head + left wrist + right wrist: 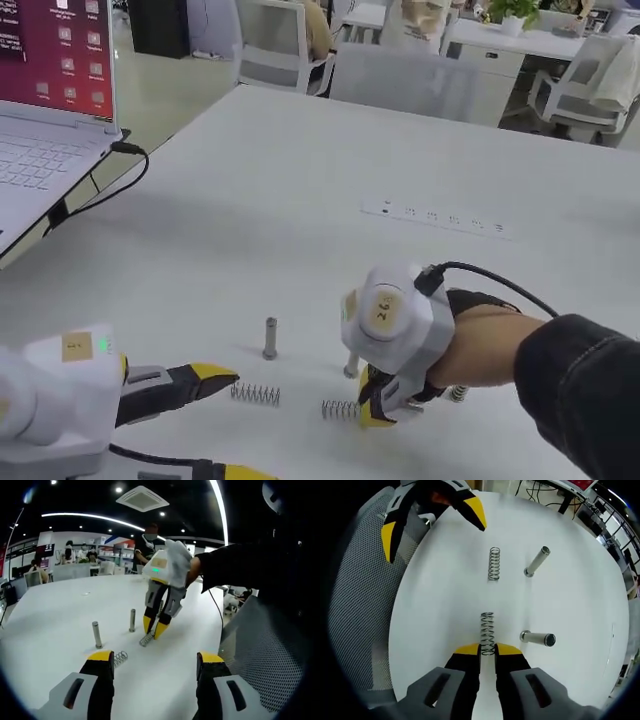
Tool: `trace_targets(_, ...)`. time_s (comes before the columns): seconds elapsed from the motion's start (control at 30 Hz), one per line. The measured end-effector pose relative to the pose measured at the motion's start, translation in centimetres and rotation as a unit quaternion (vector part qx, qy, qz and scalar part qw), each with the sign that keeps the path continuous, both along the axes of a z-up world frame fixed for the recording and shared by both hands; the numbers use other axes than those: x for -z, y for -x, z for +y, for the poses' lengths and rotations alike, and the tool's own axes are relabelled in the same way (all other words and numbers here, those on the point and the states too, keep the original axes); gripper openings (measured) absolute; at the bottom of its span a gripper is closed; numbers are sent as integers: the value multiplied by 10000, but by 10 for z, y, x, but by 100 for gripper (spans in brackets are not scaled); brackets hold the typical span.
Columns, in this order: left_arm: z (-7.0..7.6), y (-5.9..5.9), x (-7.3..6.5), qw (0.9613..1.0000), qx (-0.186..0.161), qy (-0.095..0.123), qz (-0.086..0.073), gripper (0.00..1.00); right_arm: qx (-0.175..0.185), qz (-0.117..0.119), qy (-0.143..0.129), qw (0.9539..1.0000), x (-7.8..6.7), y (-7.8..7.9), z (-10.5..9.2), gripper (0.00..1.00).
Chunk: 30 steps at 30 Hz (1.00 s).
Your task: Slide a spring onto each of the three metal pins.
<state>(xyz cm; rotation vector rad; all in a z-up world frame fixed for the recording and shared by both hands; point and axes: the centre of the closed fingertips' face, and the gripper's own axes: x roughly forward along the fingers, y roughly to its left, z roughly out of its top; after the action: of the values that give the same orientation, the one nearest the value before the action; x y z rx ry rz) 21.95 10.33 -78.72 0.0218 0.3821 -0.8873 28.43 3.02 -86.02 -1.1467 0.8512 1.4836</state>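
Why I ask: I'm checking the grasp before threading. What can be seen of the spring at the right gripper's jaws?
The spring is a slim, straight coil of bare grey metal wire, evenly wound and not visibly squeezed. It appears to lie flat on the white table. One end sits between the yellow-tipped jaws of the right gripper, which are closed onto it, and the rest points forward, away from them. A metal pin stands close beside it, not touching.

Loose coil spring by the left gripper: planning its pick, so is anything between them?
Nothing visible. Only bare white table separates the open left gripper from the small steel coil spring; the upright metal pins stand beyond it, and the right gripper, shut on another spring, is aside.
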Motion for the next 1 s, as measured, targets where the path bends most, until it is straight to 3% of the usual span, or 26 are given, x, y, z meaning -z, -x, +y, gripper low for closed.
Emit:
trace_targets(0.3,0,0,0,10000,43,-28,-6,62,12,-22,-18,10000,-4,3,-2,8)
trace_targets(0.7,-5,0,-3,9998,188,-63,-46,59,60,173,-107,9998,-22,20,-6,8)
trace_targets(1.0,-10,-1,-7,9995,310,-76,-72,56,30,187,-184,9997,-37,30,-7,8)
